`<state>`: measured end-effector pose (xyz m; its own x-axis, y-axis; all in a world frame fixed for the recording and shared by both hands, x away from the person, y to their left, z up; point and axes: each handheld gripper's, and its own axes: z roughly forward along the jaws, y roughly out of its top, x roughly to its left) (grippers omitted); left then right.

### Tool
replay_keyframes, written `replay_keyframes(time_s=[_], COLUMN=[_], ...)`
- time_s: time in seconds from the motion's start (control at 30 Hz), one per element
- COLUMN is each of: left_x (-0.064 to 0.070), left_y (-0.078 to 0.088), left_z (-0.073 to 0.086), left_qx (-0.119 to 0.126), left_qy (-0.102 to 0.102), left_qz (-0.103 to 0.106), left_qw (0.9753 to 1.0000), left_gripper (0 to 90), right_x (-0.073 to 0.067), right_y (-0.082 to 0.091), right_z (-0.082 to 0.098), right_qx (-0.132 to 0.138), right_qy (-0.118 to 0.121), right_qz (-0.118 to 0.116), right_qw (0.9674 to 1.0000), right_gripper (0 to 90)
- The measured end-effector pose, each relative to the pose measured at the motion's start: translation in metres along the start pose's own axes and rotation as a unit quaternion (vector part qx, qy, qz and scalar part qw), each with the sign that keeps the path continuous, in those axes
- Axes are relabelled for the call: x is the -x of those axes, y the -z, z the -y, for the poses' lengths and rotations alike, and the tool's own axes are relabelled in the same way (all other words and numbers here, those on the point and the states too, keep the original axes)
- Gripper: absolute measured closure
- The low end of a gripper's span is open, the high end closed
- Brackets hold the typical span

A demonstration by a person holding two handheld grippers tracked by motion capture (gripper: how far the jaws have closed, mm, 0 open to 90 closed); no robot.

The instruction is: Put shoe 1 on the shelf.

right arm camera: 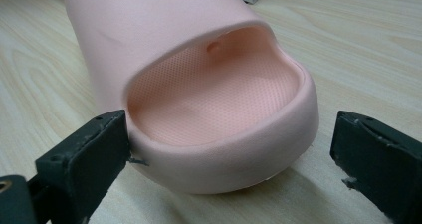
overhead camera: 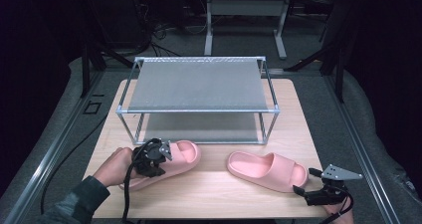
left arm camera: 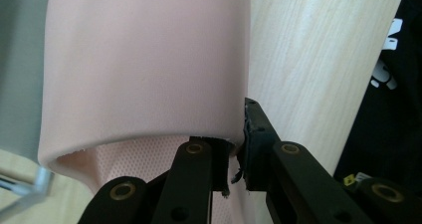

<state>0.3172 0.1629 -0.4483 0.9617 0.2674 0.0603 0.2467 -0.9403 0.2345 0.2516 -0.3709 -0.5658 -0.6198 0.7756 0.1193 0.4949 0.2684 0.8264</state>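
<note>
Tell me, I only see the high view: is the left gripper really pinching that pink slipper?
Observer: Yes. In the left gripper view its fingers are shut on the edge of the left slipper's strap.
Operator: Is the other gripper holding the other slipper too?
Observer: No. In the right gripper view the right gripper is open, one finger on each side of the right slipper's heel.
Operator: What's inside that slipper?
Observer: A footbed with a fine dotted texture.

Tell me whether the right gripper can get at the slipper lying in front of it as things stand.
Probably yes. The right gripper sits at the heel of the right slipper, its fingers spread to either side of the heel, with bare table around and nothing between.
</note>
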Motion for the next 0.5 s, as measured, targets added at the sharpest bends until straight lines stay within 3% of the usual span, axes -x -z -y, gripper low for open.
replay_keyframes(time_s=[0.17, 0.4, 0.5], left_x=[-0.011, -0.016, -0.018], left_y=[0.010, 0.021, 0.028], left_z=[0.006, 0.011, 0.012], left_qx=[-0.001, -0.008, -0.013], left_qy=[-0.018, -0.053, -0.059], left_qz=[-0.004, -0.003, -0.005], left_qw=[0.9998, 0.9985, 0.9981], left_gripper=[83.8, 83.8, 83.8], right_x=[0.000, 0.001, 0.001], right_y=[0.001, 0.000, 0.001], right_z=[0.000, 0.000, 0.000], right_qx=[0.003, 0.001, 0.001], right_qy=[-0.002, -0.004, -0.004], right_qz=[-0.002, -0.004, -0.002], right_qw=[1.0000, 1.0000, 1.0000], right_gripper=[2.1, 2.0, 2.1])
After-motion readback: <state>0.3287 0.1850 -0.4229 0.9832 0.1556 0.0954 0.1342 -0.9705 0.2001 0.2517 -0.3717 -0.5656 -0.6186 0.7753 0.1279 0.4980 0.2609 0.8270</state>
